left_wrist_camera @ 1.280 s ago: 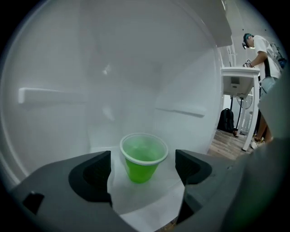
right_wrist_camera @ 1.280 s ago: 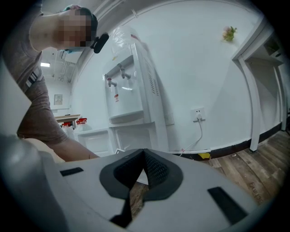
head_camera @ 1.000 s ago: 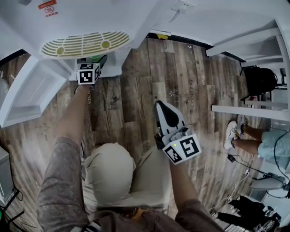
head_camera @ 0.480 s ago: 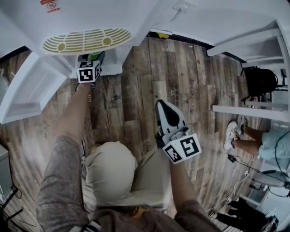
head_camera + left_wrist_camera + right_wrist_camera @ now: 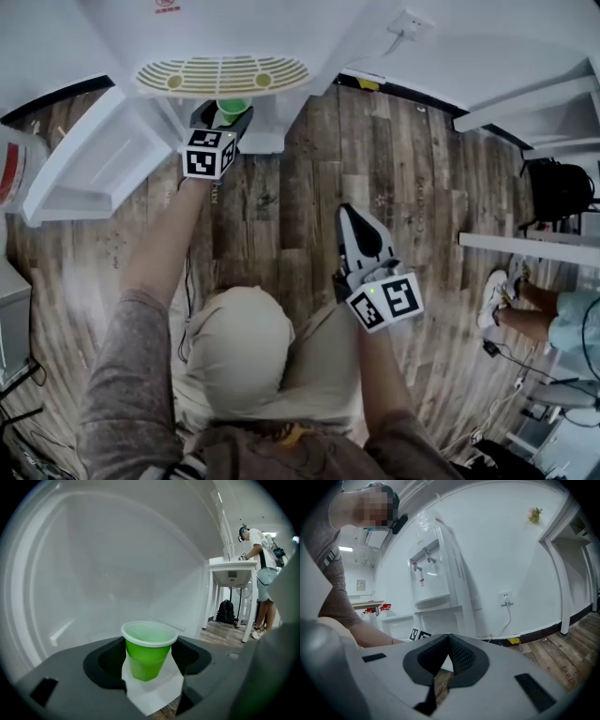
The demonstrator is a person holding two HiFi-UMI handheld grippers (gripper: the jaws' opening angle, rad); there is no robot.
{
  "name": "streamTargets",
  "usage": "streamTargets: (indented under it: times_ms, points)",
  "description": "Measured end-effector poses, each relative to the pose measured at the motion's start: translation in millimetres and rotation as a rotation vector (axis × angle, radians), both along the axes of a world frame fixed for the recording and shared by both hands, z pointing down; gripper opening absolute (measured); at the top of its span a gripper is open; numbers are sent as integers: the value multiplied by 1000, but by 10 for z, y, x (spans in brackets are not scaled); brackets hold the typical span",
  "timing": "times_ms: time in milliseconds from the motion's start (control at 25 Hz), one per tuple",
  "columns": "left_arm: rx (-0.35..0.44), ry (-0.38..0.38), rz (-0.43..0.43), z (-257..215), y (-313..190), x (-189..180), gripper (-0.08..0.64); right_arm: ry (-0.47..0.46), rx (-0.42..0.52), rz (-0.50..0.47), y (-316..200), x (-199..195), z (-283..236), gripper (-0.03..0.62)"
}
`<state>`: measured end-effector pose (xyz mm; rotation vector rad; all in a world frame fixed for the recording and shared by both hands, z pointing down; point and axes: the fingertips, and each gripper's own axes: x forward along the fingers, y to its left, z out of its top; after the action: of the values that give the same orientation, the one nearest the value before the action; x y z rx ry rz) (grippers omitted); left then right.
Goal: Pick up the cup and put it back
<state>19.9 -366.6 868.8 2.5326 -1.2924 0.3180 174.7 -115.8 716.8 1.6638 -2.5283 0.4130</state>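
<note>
A green plastic cup (image 5: pixel 148 651) with a white rim stands upright between the dark pads of my left gripper (image 5: pixel 147 665). The jaws have just been closing and now press on both its sides. From the head view the cup (image 5: pixel 232 107) shows just below the dispenser's yellow drip grille (image 5: pixel 223 75), with the left gripper (image 5: pixel 225 120) reaching out to it. My right gripper (image 5: pixel 354 225) hangs over the wood floor near my knees. Its ribbed pads (image 5: pixel 457 656) meet with nothing between them.
The white water dispenser (image 5: pixel 436 573) stands against the wall, with an open white cabinet door (image 5: pixel 94 164) to its left. A person (image 5: pixel 260 550) stands at a white table (image 5: pixel 232 569) at the right, with a black backpack (image 5: pixel 226 611) beneath it.
My left gripper has closed on the green cup and risen with it toward the drip grille. The right gripper has stayed where it was.
</note>
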Motion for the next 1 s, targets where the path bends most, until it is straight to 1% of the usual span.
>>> streamTargets:
  times_ms: [320,520,800,1000]
  points:
    - [48,49,57,-629,511,-83,299,-13,2,-26,-3,-45,22,2]
    - [53,86,70,-938,818,-165,298,-21,12,-32,-76,-68,13,2]
    - [74,103,103,-1372,1305,-370,296,-35,26,-60,-112,-239,-1,2]
    - [66,90,105,-1555,1664,-548,296,-41,28,-90,-83,-381,-8,2]
